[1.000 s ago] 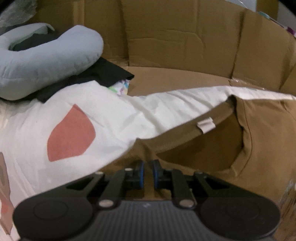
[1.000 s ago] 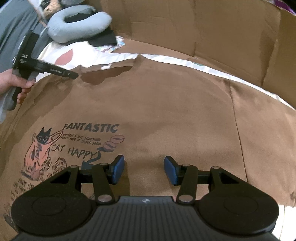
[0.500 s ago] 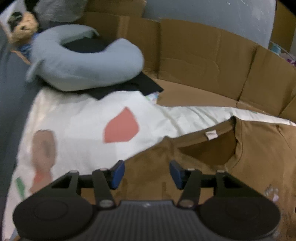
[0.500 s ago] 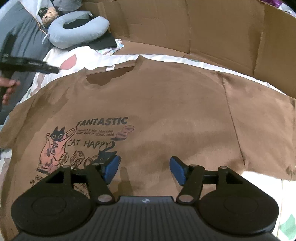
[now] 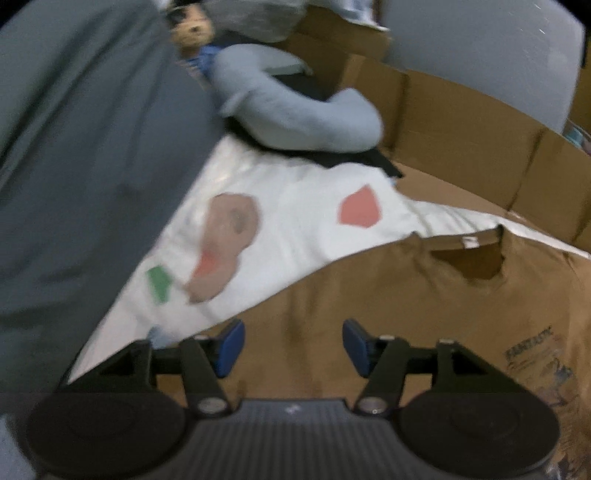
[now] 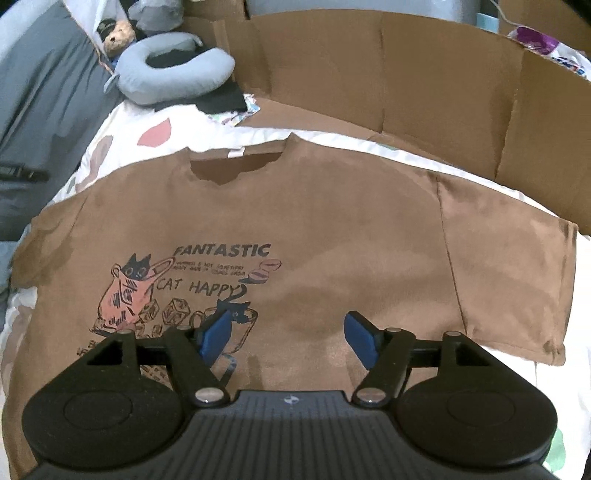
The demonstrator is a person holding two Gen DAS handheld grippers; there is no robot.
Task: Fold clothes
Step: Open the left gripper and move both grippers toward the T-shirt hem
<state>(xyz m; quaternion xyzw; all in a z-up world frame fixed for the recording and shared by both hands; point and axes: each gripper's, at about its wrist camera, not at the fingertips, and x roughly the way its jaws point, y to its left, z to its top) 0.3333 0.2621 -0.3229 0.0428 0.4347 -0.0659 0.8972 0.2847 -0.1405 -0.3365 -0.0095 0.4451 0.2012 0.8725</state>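
A brown T-shirt (image 6: 332, 229) lies spread front-up on a white patterned sheet (image 6: 122, 144), its neckline toward a wall of cardboard (image 6: 406, 74) and both short sleeves laid out to the sides. The right gripper (image 6: 290, 338) hangs above the shirt's lower front with its blue-padded fingers (image 6: 360, 341) spread wide and nothing between them; its body cuts off the hem and part of the cat print, whose small lettering is too fine to read. The left gripper (image 5: 291, 347) hangs over the shirt's shoulder area near the sheet, jaws likewise parted and empty. That view is motion-blurred: the sheet's coloured shapes are smeared and a grey fabric mass (image 5: 74, 166) fills its left side. Beyond the sheet a pale blue neck pillow (image 6: 170, 77) rests on something black, with a small plush toy (image 6: 116, 33) behind it, partly hidden
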